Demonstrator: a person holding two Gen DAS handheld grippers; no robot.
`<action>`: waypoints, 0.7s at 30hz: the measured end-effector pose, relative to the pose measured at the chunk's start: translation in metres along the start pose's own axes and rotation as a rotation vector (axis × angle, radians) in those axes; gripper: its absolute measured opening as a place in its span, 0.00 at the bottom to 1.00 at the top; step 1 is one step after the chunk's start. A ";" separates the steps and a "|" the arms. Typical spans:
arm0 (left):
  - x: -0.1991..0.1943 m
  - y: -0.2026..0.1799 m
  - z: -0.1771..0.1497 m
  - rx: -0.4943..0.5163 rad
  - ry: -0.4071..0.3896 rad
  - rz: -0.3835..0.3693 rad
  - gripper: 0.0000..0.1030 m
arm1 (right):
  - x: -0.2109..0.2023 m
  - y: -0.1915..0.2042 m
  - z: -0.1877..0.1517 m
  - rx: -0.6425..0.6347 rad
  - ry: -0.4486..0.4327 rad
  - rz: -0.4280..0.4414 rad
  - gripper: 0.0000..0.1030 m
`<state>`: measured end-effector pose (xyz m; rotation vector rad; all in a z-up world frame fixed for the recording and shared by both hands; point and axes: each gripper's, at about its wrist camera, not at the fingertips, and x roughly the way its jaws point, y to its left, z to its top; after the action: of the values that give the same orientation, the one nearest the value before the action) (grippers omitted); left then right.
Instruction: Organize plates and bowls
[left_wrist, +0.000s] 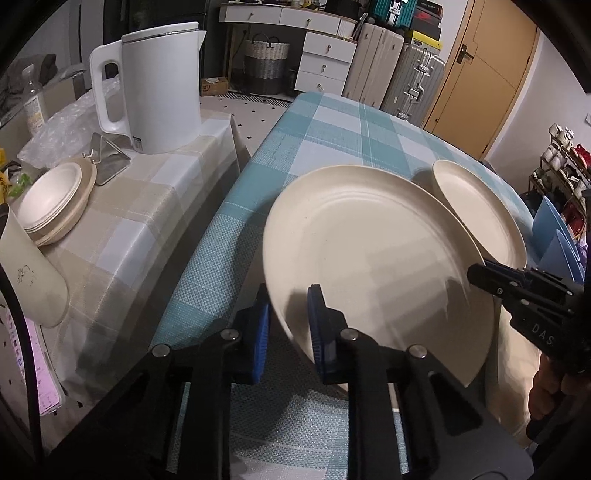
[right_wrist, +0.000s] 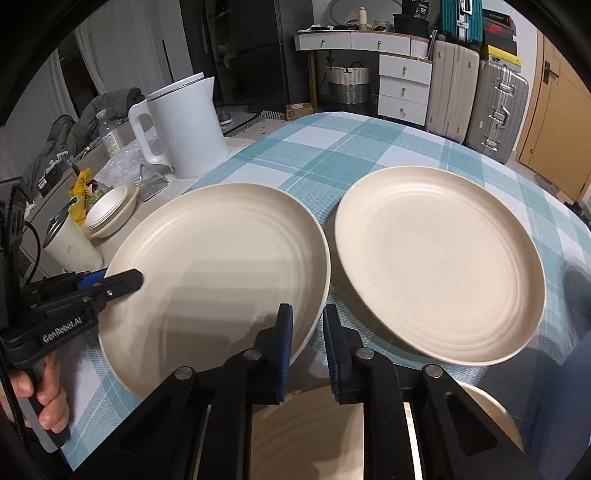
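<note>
A large cream plate (left_wrist: 369, 258) is lifted and tilted above the teal checked table (left_wrist: 332, 122). My left gripper (left_wrist: 288, 325) is shut on its near-left rim; it also shows in the right wrist view (right_wrist: 110, 282). My right gripper (right_wrist: 308, 332) is shut on the same plate's (right_wrist: 221, 266) right rim, and shows in the left wrist view (left_wrist: 480, 273). A second cream plate (right_wrist: 439, 262) lies flat on the table to the right. Another cream plate (right_wrist: 491, 410) sits partly hidden under my right gripper. A stack of bowls (left_wrist: 51, 203) stands on the side table.
A white kettle (left_wrist: 159, 88) and a metal clip stand (left_wrist: 107, 158) are on the beige checked side table (left_wrist: 147, 206). A cream cup (right_wrist: 70, 247) stands at its near end. Suitcases (right_wrist: 472, 92) and drawers (right_wrist: 402, 88) stand beyond the table.
</note>
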<state>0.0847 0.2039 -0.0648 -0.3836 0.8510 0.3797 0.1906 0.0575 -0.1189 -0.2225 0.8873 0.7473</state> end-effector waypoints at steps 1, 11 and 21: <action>-0.001 0.000 0.000 0.003 -0.004 0.002 0.16 | 0.000 0.000 0.000 0.001 -0.002 0.000 0.15; -0.019 -0.002 0.001 0.017 -0.041 0.012 0.16 | -0.011 0.003 -0.002 -0.003 -0.031 -0.006 0.15; -0.048 -0.018 0.003 0.042 -0.081 -0.011 0.16 | -0.045 0.000 -0.006 0.011 -0.093 -0.025 0.15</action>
<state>0.0664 0.1820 -0.0226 -0.3313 0.7764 0.3643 0.1683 0.0321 -0.0880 -0.1873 0.7989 0.7242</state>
